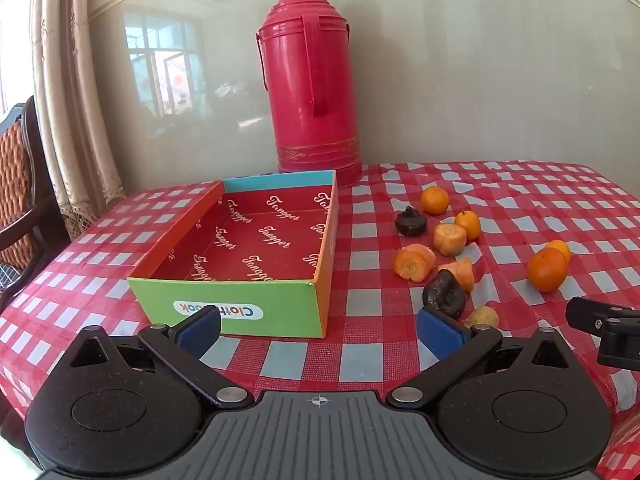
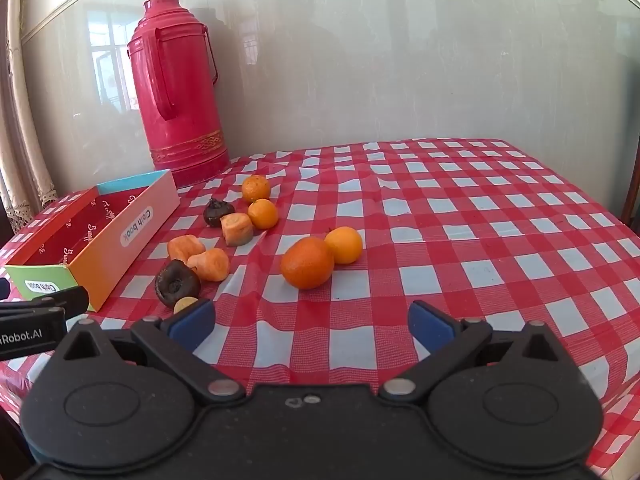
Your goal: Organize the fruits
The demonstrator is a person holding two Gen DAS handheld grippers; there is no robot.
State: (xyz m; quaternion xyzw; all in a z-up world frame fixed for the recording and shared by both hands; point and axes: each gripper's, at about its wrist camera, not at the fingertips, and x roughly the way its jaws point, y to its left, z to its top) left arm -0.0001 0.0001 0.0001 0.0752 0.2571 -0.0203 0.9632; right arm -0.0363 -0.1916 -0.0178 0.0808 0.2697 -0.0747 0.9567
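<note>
Both claws, left [image 1: 318,330] and right [image 2: 312,322], gape wide and empty (nothing gripped); box [image 1: 224,304] sits beside the fruit [image 2: 307,263], ready for loading.

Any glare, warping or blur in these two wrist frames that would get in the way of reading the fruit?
Left wrist: a window reflects on the glossy wall beside the red thermos; fisheye bends the frame edges; fruit stays sharp. Right wrist: a fainter reflection there, soft daylight, big orange crisp.
</note>
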